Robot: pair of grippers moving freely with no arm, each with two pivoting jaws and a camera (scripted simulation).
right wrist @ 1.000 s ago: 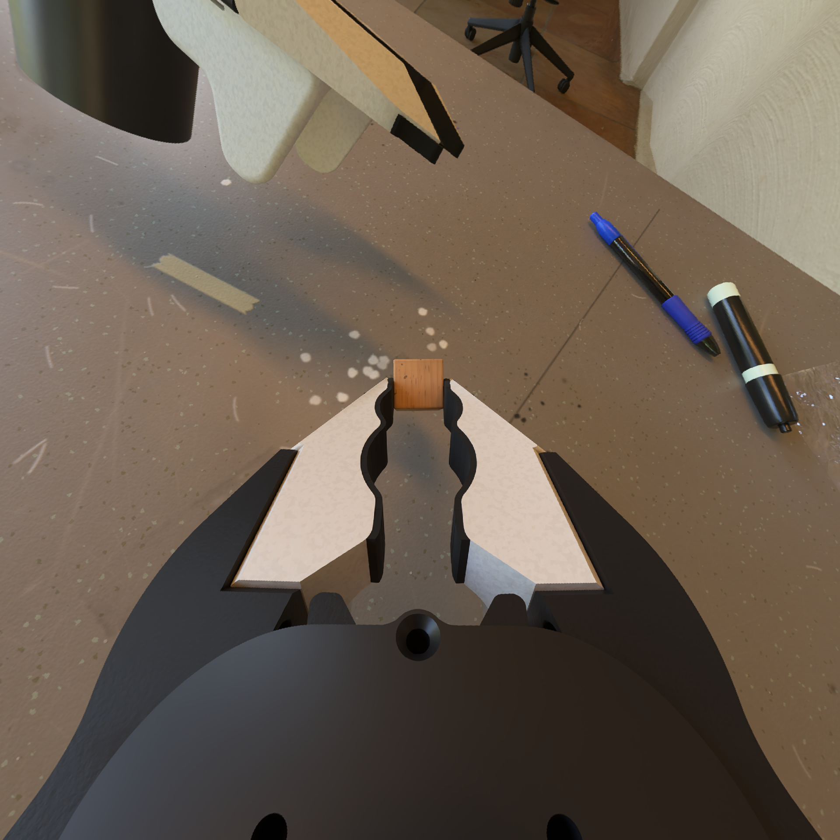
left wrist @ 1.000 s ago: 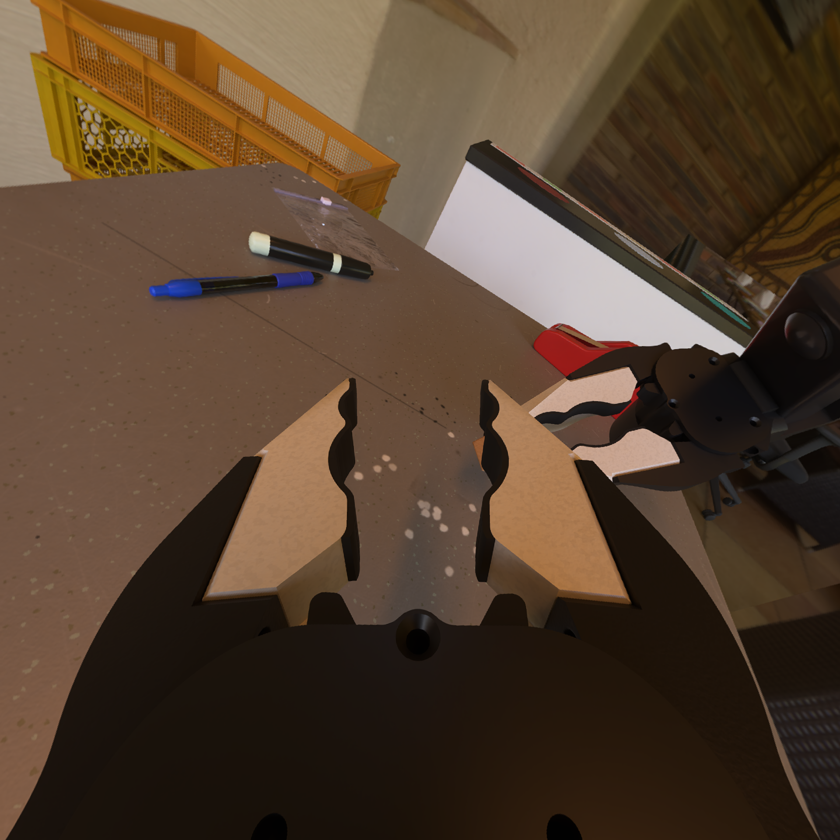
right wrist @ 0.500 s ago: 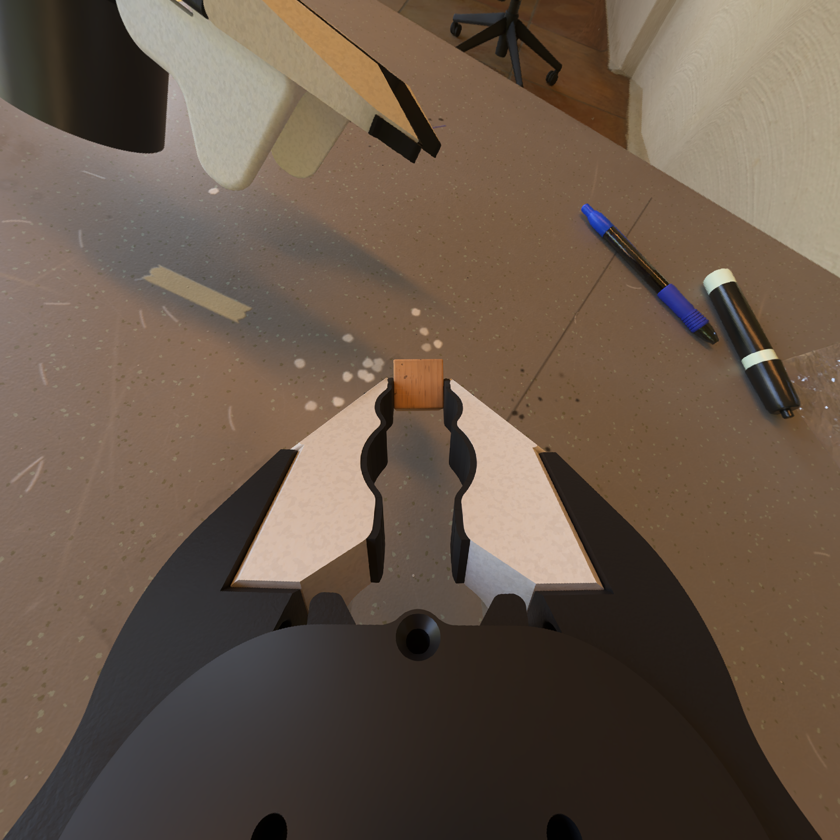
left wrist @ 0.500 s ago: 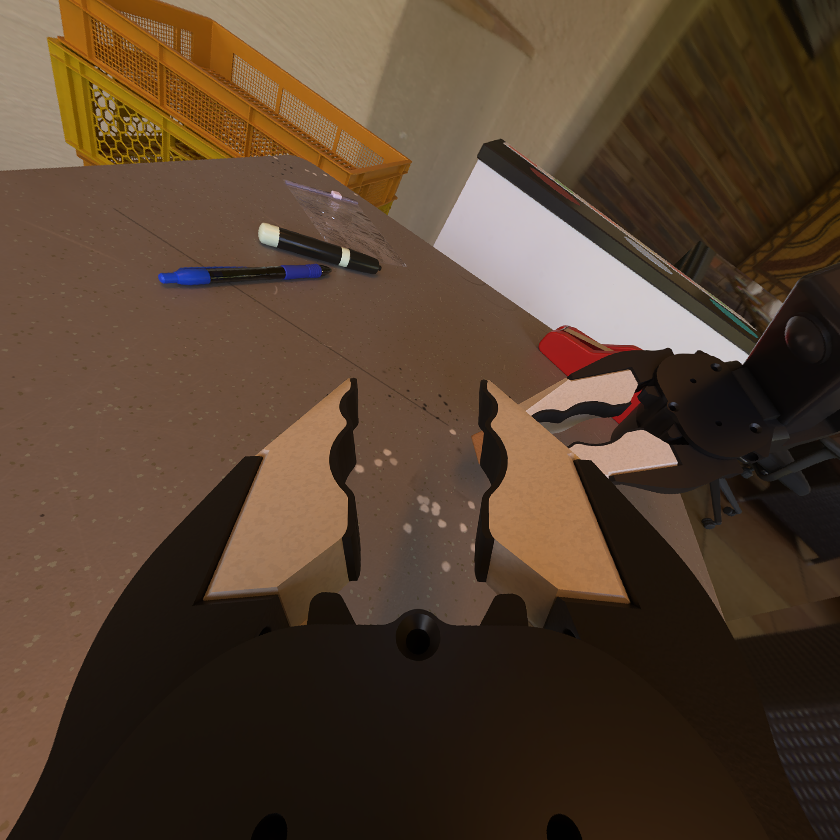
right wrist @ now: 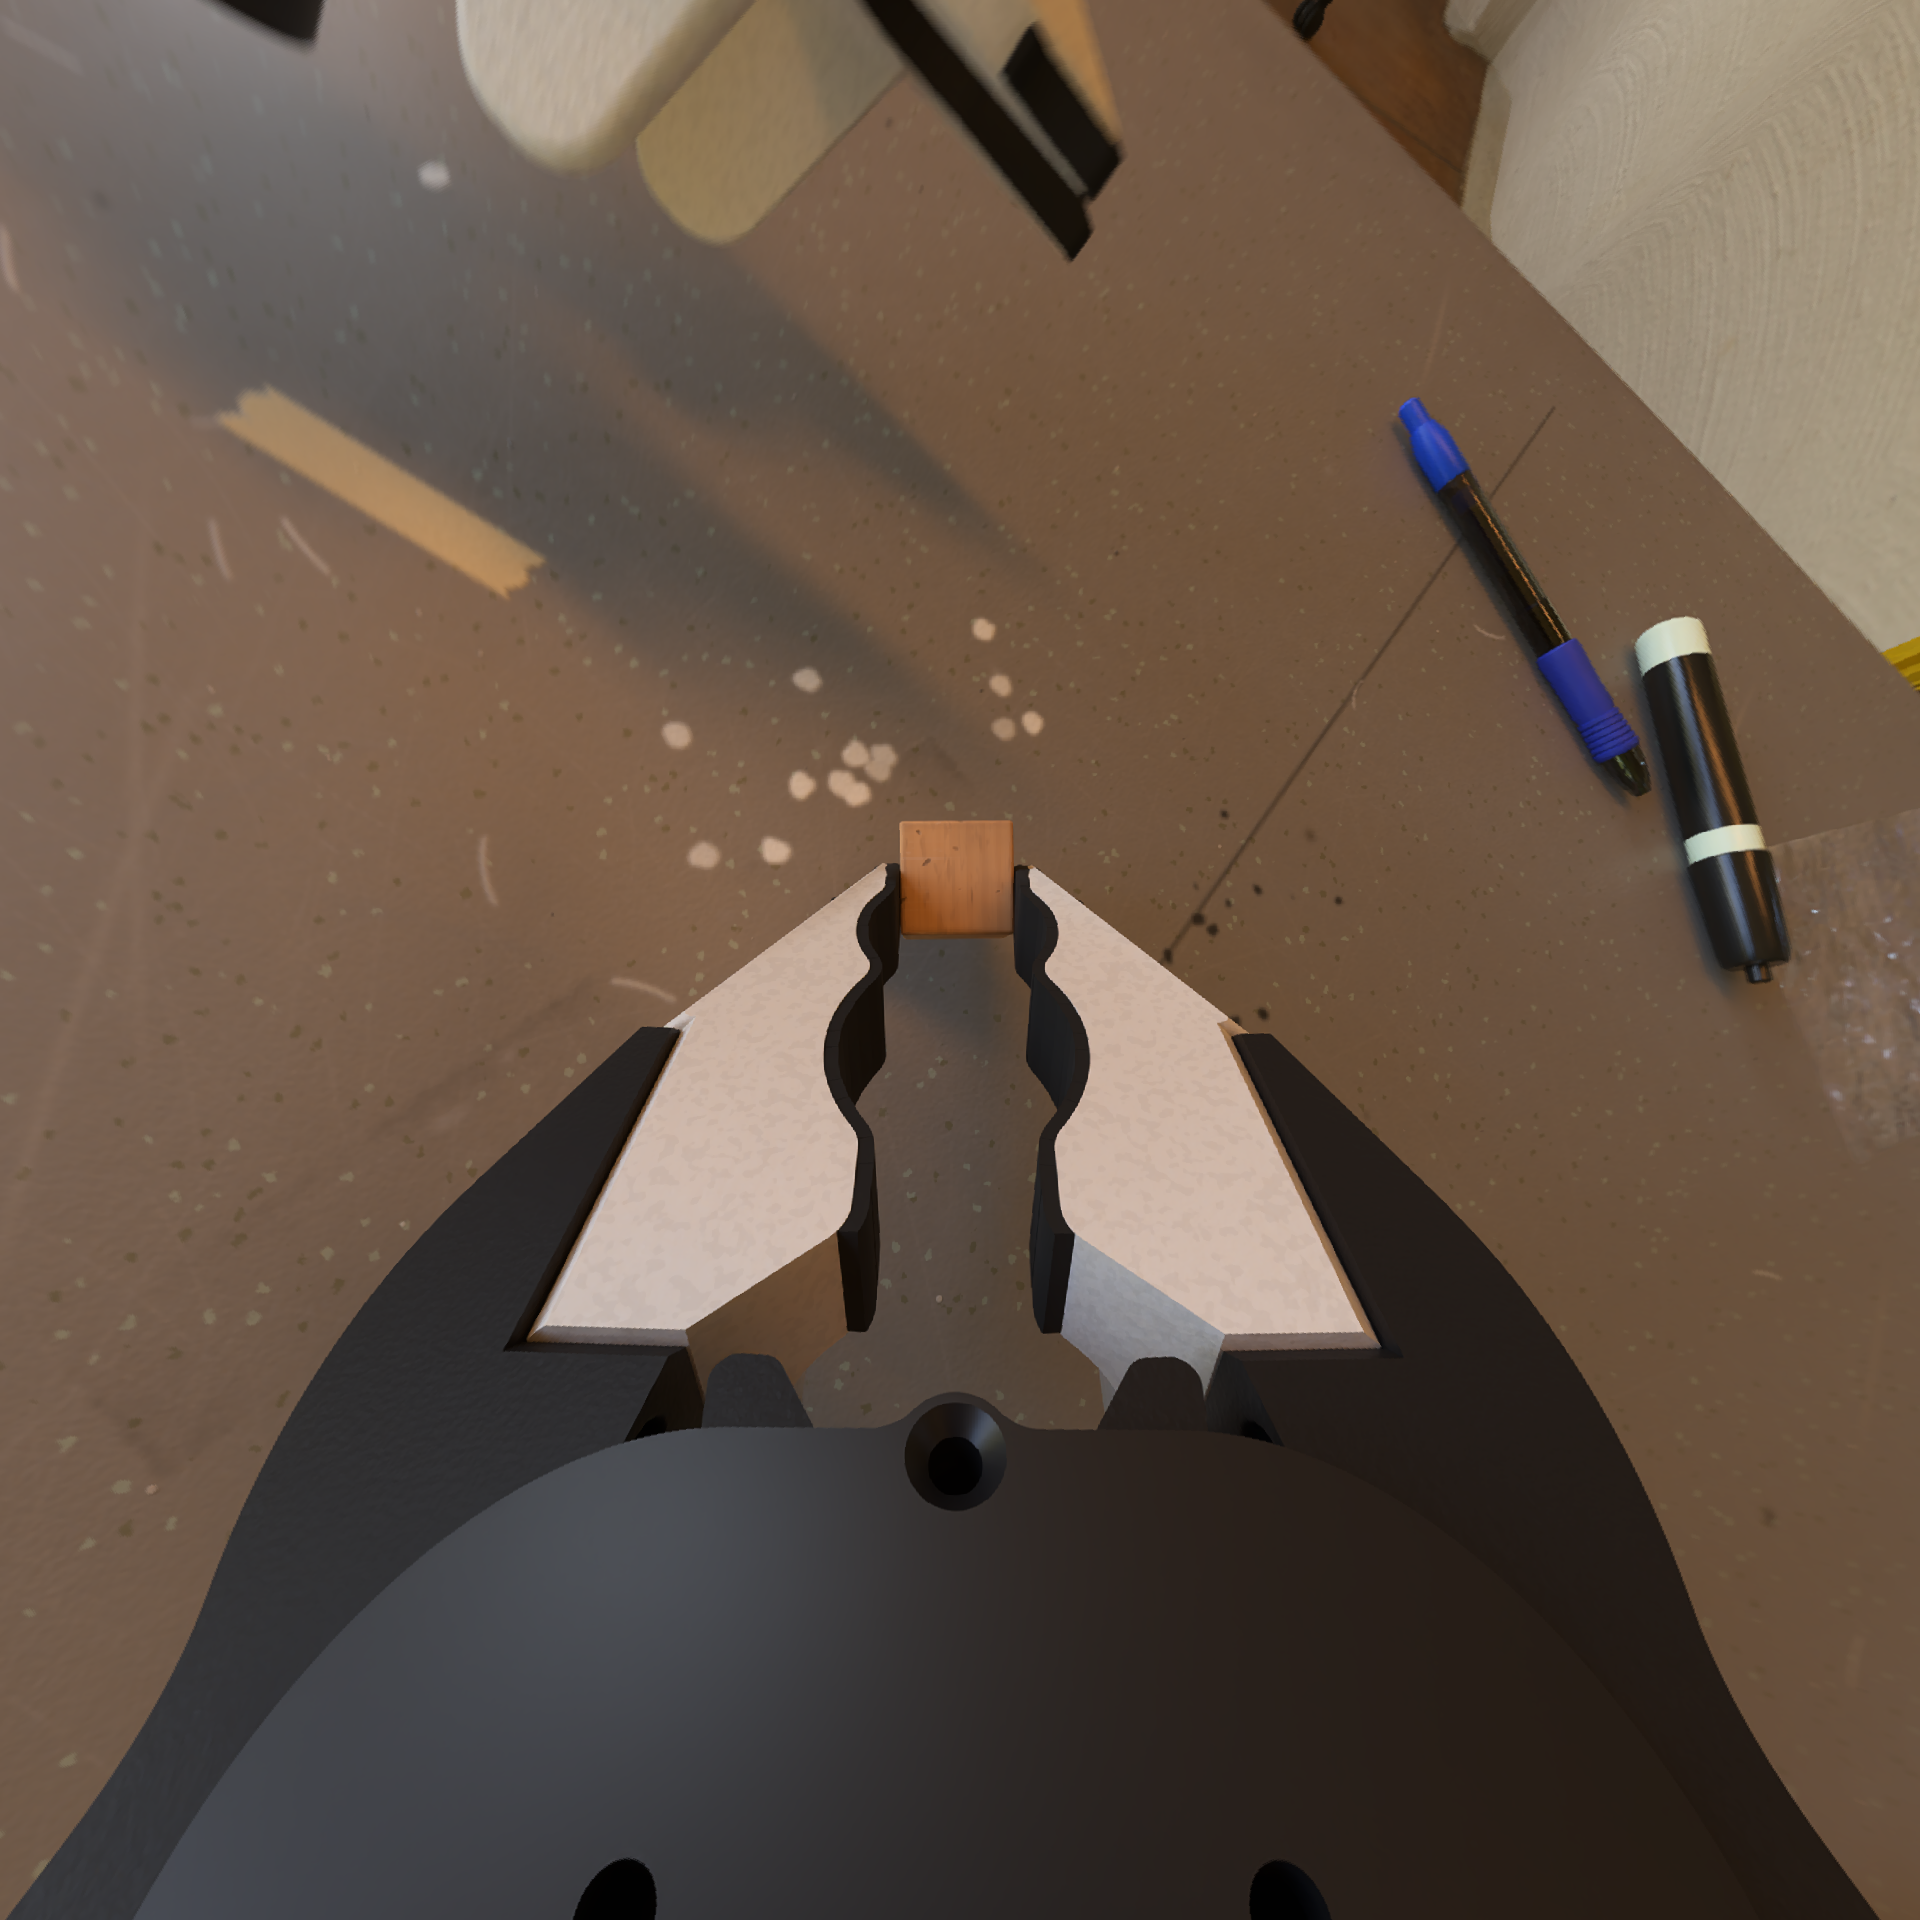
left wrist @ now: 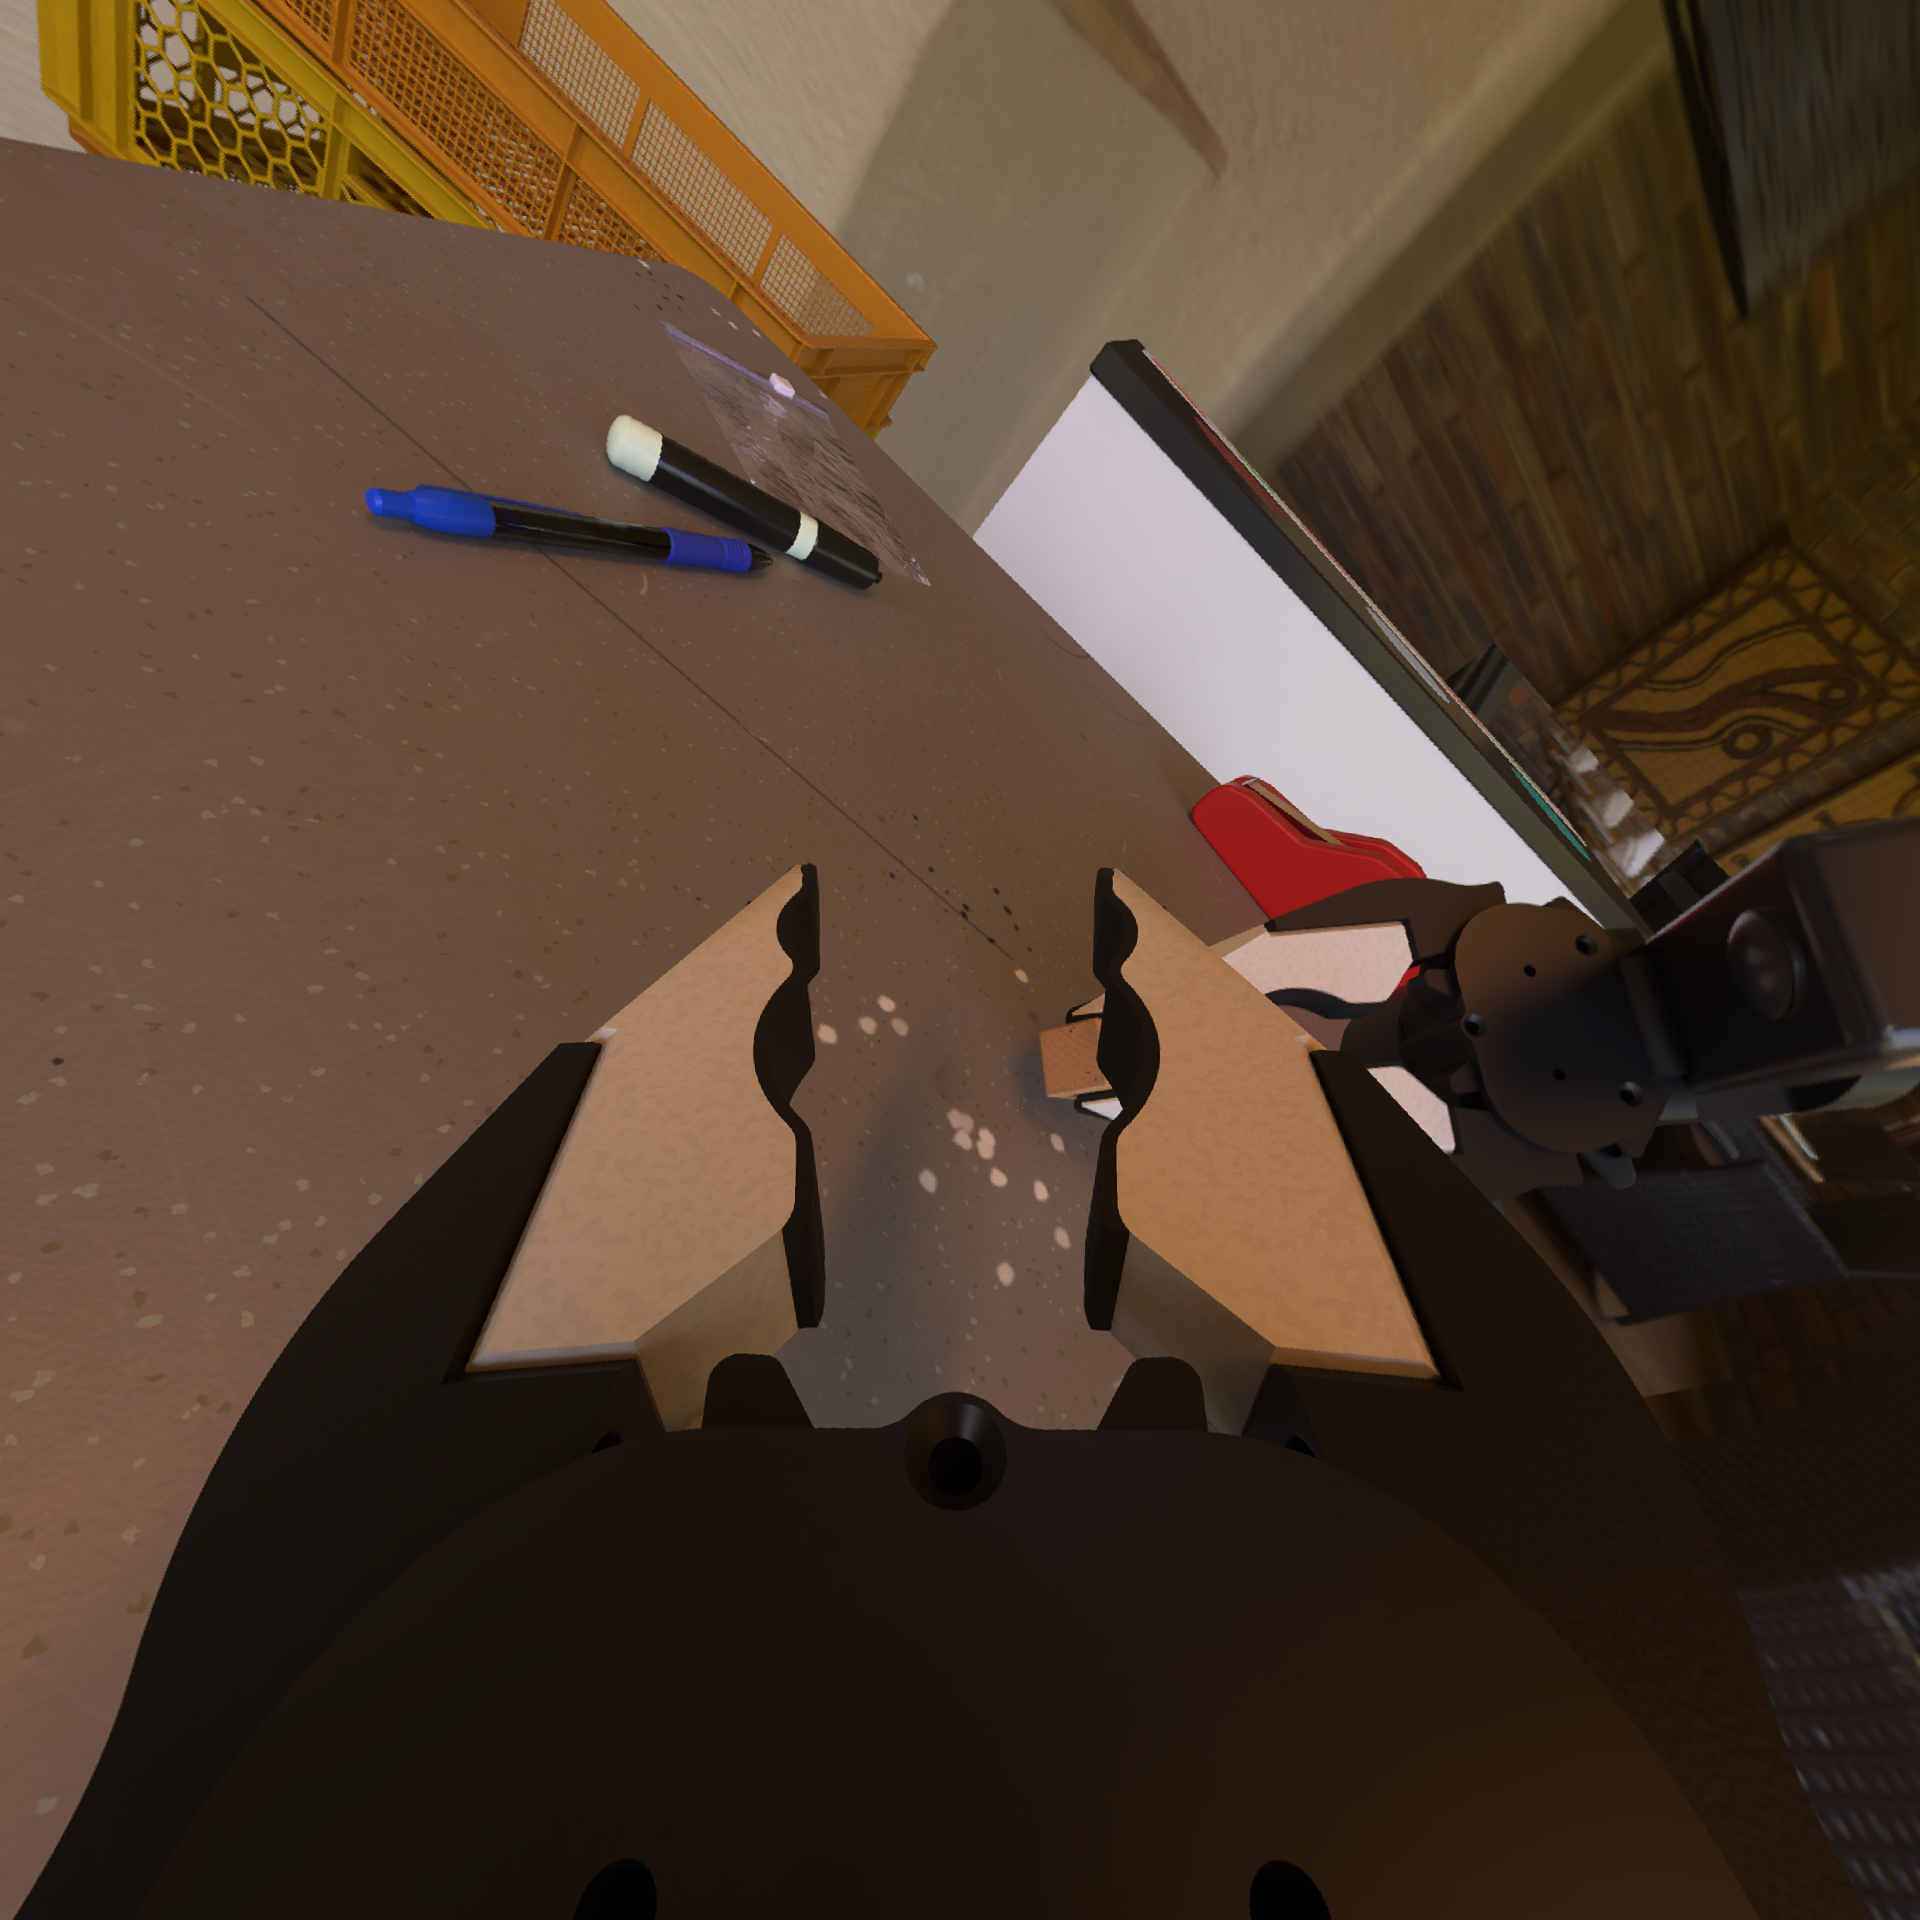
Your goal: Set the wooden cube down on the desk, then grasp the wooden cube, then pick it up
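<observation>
The wooden cube (right wrist: 955,873) is small and orange-brown. My right gripper (right wrist: 955,885) is shut on it at the fingertips and holds it low over the brown desk (right wrist: 416,935). I cannot tell whether the cube touches the desk. In the left wrist view the cube (left wrist: 1070,1060) shows partly behind my own right finger, with the right gripper (left wrist: 1101,1049) reaching in from the right. My left gripper (left wrist: 954,894) is open and empty, above the desk to the left of the cube. Its fingers (right wrist: 582,94) hang at the top of the right wrist view.
A blue pen (right wrist: 1517,592) and a black marker (right wrist: 1704,800) lie right of the cube, beside a clear plastic bag (left wrist: 800,457). A red tape dispenser (left wrist: 1288,842) sits by the desk edge. Orange and yellow crates (left wrist: 520,114) and a whiteboard (left wrist: 1195,623) stand beyond. A tape strip (right wrist: 384,488) lies on the desk.
My right gripper has come lower toward the desk, still shut on the cube. My left gripper has shifted, and the cube now shows beside its right finger.
</observation>
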